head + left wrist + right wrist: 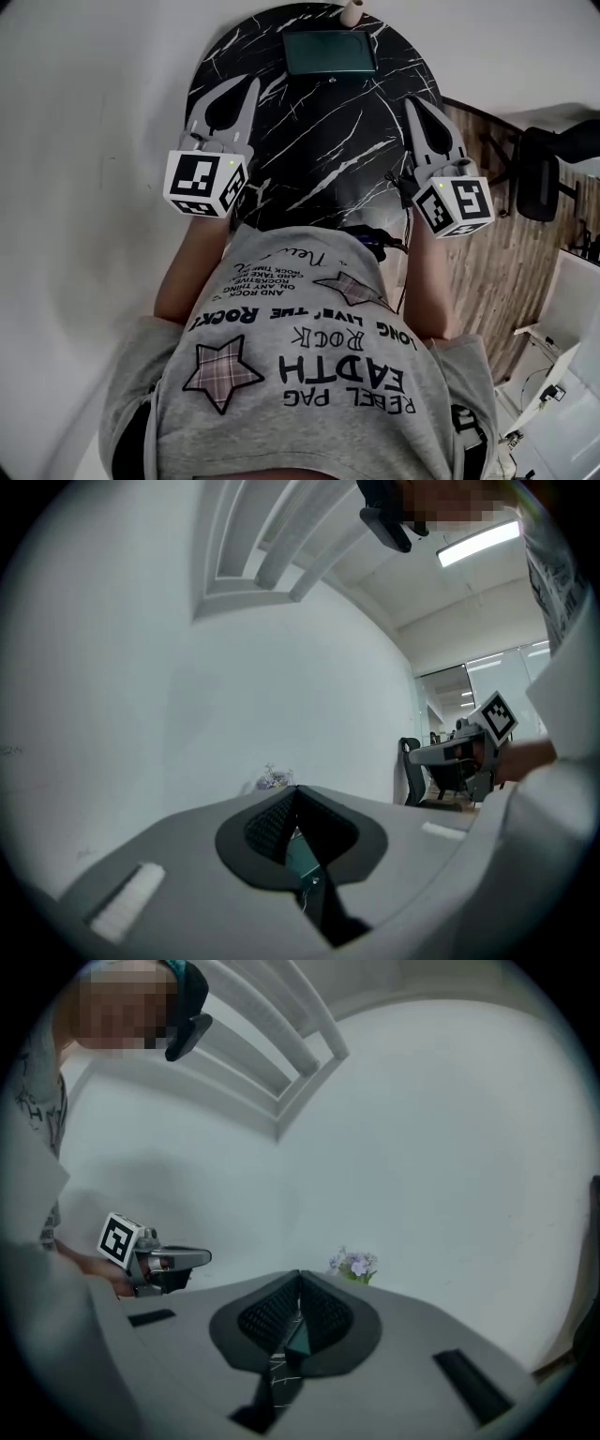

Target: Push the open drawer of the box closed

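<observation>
A dark teal box [330, 52] lies flat at the far edge of the round black marble table [319, 150]; I cannot tell how its drawer stands. My left gripper [250, 85] hangs over the table's left side, shut and empty, well short of the box. Over the right side, my right gripper [412, 102] is also shut and empty. In the left gripper view the shut jaws [297, 790] leave only a sliver of the box [303, 857] visible. The right gripper view shows the same between its shut jaws [300, 1277]: a slice of the box [298, 1338].
A small vase of flowers [353, 11] stands just behind the box, seen as flowers [353, 1264] in the right gripper view. A white wall curves round the table's left and far sides. A dark office chair [544, 173] stands on the wooden floor [487, 262] to the right.
</observation>
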Motion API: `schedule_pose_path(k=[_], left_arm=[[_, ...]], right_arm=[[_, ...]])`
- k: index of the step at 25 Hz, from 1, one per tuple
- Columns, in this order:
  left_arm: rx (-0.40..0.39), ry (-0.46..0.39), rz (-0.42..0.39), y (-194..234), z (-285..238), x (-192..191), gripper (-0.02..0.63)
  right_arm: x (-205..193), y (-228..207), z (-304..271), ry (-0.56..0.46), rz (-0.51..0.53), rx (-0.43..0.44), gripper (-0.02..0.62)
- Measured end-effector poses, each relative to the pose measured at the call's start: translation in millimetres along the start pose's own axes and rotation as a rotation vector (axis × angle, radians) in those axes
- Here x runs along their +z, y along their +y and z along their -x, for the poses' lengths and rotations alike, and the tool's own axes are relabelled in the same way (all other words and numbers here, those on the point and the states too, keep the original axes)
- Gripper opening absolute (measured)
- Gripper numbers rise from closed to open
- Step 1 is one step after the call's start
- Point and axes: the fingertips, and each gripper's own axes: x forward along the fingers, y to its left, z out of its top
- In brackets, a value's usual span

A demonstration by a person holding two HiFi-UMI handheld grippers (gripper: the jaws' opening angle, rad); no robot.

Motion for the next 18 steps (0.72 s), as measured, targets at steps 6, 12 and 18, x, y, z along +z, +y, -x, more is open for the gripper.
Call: schedule_pose_path(k=[6, 12, 18], left_arm=[[0.0, -0.066, 0.002, -5, 7, 21, 0.009], [0.012, -0.095, -0.004, -4, 10, 33, 0.009], [0.029, -0.081, 0.004, -4, 9, 26, 0.009]], right_arm=[[10, 5, 11, -0.041, -0.023, 0.002, 0.012], [16, 11, 14, -0.051, -0.018, 0.014, 0.012], [9, 12, 14, -0.037, -0.016, 0.016, 0.012]])
